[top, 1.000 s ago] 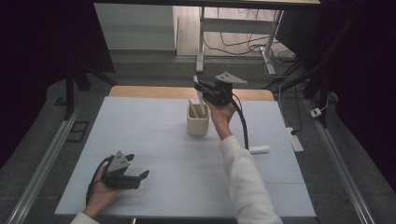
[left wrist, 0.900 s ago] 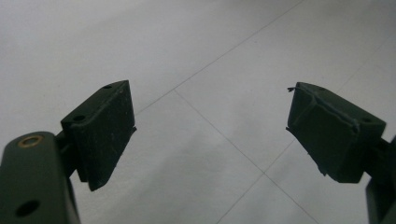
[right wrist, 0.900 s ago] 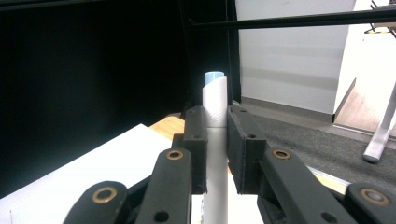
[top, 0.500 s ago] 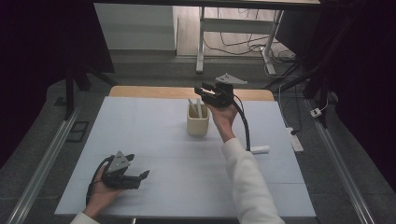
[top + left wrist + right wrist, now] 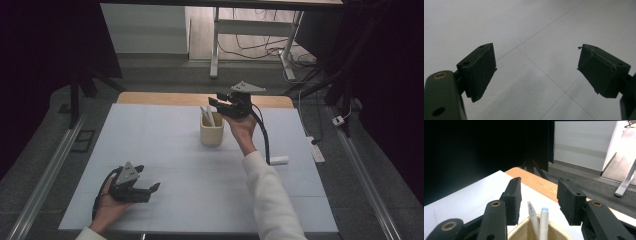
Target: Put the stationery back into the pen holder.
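A cream cup (image 5: 211, 134) stands upright on the white table cover (image 5: 165, 145), holding two white pens (image 5: 207, 116). In the right gripper view the cup's rim (image 5: 524, 233) and the pens (image 5: 541, 220) lie just below my open jaws. My right gripper (image 5: 215, 104) hovers above and slightly behind the cup, open, with nothing between its fingers (image 5: 515, 198). My left gripper (image 5: 152, 188) rests low over the near left of the cover, open and empty; its fingers (image 5: 477, 70) stand wide apart over bare cover. Another white pen (image 5: 278, 160) lies flat on the cover at the right.
A strip of wooden tabletop (image 5: 165, 98) shows behind the cover. Metal rails (image 5: 47, 170) run along both sides of the table. A desk frame (image 5: 216, 45) and cables lie on the floor behind. The right gripper's cable (image 5: 264, 137) trails down past the forearm.
My right gripper has drifted slightly right and back above the cup, staying open. The left gripper has not moved.
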`<state>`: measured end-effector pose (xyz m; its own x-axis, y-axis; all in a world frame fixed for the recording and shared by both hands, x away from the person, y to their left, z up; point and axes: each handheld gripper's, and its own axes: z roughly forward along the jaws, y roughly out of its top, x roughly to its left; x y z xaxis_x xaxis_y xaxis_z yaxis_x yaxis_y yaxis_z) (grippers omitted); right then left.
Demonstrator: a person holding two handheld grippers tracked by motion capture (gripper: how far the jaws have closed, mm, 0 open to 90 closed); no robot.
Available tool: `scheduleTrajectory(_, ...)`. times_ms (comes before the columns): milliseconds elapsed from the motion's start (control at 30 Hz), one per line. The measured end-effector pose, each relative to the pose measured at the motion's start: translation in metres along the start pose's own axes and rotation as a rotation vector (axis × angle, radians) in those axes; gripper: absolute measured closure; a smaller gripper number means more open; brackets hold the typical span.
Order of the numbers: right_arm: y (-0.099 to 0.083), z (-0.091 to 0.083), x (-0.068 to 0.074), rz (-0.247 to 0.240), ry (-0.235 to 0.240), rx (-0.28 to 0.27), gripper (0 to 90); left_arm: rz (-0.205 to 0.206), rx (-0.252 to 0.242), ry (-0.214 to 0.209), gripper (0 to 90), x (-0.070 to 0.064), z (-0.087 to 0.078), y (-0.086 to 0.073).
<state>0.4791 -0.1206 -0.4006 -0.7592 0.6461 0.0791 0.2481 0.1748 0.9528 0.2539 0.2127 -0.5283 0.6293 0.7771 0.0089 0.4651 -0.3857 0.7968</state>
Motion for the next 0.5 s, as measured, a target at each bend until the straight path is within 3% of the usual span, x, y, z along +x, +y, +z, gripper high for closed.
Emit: scheduleTrajectory(500,-0.012,-0.023,0.000,-0.028,0.021,0.024,53.9,-0.001,0.003,0.004,15.2,0.000,0.001,0.000)
